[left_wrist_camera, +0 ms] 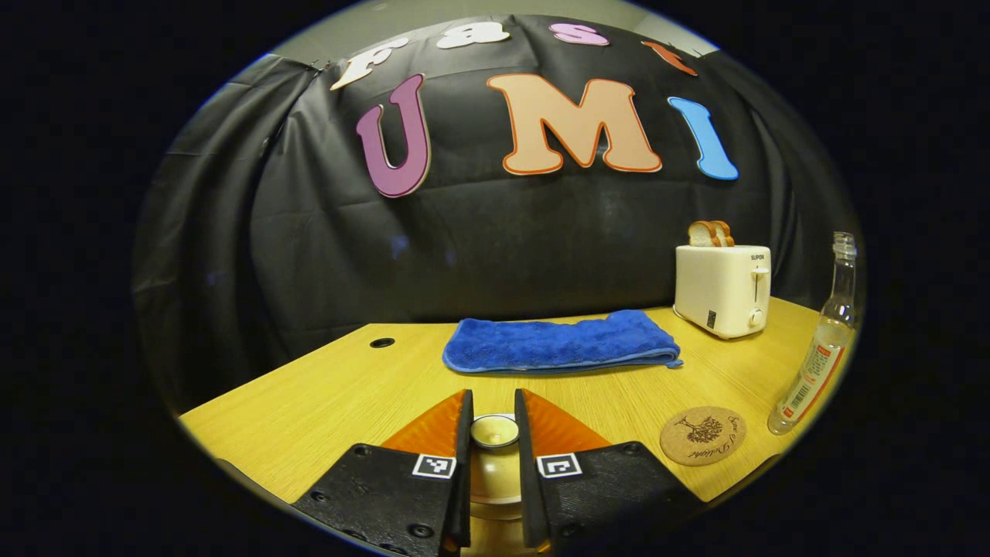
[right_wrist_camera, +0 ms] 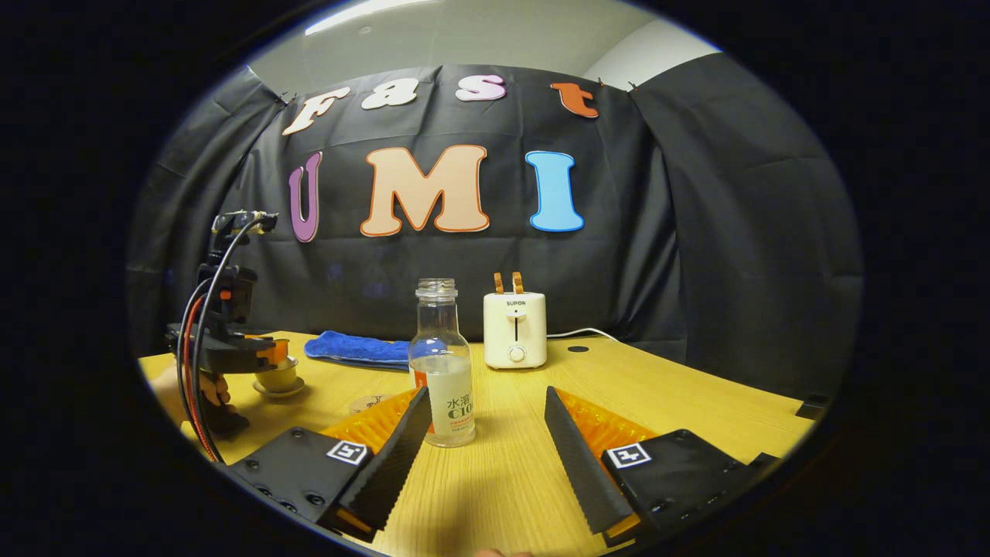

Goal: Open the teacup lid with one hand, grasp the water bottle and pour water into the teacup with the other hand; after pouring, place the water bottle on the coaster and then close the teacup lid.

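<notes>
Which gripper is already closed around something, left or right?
The left gripper: its fingers flank the teacup lid. The right gripper is open, short of the water bottle.

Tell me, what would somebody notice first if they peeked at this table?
Probably the clear water bottle, standing uncapped and upright on the yellow table just ahead of the open right hand-held gripper. Next, the white toaster with bread sticking up at the back, beside a folded blue towel. Over at the table's left, the left hand-held gripper sits around the teacup lid.
</notes>
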Available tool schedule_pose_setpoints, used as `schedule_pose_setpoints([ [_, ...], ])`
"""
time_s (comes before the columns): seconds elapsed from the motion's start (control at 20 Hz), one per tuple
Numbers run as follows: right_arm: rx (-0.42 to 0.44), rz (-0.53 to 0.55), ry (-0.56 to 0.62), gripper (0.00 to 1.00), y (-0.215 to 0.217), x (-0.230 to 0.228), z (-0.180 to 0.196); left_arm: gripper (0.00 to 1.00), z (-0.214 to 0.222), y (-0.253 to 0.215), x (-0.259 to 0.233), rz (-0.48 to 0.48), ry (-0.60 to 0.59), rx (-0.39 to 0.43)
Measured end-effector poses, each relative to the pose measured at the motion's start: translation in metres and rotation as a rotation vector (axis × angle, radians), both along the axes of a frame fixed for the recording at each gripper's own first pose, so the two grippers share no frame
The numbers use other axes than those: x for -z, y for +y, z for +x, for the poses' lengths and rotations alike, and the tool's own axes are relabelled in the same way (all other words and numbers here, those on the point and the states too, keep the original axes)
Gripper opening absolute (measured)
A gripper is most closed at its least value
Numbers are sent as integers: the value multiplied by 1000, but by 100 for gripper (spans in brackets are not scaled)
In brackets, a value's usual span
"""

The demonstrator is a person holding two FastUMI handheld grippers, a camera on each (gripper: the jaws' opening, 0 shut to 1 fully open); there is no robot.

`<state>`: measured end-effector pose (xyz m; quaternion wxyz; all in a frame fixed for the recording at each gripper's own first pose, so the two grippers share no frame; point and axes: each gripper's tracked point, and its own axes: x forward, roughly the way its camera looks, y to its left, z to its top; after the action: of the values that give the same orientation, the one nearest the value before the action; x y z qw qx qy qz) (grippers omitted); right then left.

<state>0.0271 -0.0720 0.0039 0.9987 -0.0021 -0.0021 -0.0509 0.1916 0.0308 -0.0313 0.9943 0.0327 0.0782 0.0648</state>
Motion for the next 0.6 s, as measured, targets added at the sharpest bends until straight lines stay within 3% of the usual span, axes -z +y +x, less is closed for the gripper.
schedule_pose_setpoints([
  [0.05,0,-1,0,89,0,0,0,24,0,0,0,-3,-3,1],
  [0.1,0,0,0,95,0,-1,-1,23,-1,-1,0,-6,-5,-1],
  [0.45,-19,0,3,95,4,1,0,24,-8,-1,-21,-60,-140,37],
  [0.6,-37,0,4,95,7,1,1,23,-11,-12,-18,-70,-132,87],
])
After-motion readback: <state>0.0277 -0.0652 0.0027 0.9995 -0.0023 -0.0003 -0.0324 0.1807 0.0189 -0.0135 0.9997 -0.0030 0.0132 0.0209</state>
